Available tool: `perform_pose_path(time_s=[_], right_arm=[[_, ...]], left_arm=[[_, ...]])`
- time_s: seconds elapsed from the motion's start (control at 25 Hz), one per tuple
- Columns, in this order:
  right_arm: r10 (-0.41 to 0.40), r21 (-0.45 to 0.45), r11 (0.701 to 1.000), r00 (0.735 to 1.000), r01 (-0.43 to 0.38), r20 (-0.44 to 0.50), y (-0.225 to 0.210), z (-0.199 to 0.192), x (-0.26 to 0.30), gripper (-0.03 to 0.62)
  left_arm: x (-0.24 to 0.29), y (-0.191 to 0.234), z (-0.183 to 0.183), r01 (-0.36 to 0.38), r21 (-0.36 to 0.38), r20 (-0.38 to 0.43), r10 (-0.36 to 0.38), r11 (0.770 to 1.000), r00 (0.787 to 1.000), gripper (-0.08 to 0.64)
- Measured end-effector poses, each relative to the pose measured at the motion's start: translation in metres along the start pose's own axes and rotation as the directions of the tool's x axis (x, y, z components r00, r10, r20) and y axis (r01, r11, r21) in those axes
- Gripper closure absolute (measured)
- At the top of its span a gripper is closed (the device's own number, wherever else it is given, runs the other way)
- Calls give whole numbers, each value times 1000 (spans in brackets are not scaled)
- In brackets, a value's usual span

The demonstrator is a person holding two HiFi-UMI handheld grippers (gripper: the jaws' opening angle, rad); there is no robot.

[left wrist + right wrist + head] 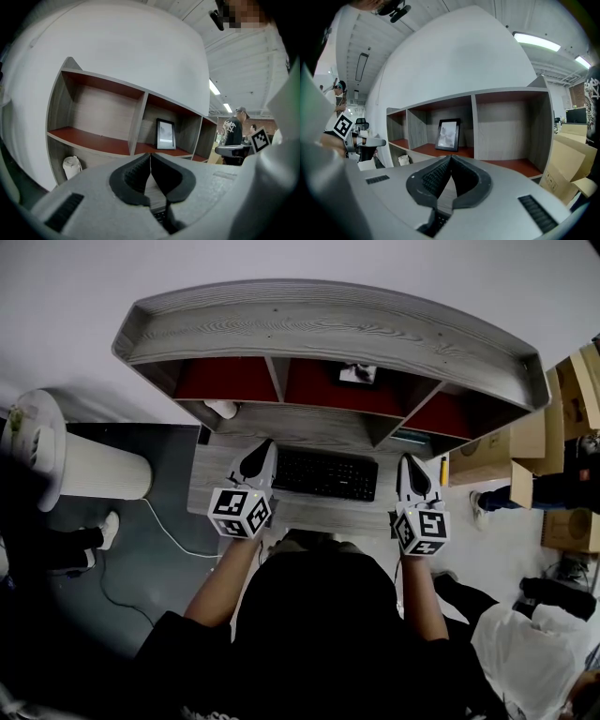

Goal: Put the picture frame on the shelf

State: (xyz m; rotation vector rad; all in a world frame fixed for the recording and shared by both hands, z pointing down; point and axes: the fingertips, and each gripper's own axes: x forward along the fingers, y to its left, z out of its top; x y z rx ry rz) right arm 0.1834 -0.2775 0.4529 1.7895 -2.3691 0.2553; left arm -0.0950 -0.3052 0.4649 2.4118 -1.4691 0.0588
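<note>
A black picture frame (358, 374) stands upright in the middle compartment of the grey wooden shelf (328, 334); I also see the frame (166, 134) in the left gripper view and the frame (448, 135) in the right gripper view. My left gripper (258, 461) hovers over the desk at the keyboard's left end, jaws shut with nothing between them. My right gripper (412, 472) is at the keyboard's right end, also shut and empty. Both point toward the shelf, well short of the frame.
A black keyboard (325, 473) lies on the desk between the grippers. A white cup (223, 408) sits under the left compartment. A round white fan (56, 451) stands at left, cardboard boxes (534, 442) at right. People stand in the background.
</note>
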Motion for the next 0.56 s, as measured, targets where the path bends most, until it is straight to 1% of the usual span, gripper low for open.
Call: perform_pose_path(time_s=[0.2, 0.56], right_arm=[[2, -27, 1000, 1000, -2, 5, 3, 6, 4, 580], [-12, -16, 1000, 1000, 12, 3, -2, 9, 4, 580]], left_arm=[[5, 1, -2, 6, -2, -5, -6, 1000, 1000, 540], [10, -6, -5, 22, -4, -16, -22, 1000, 1000, 540]])
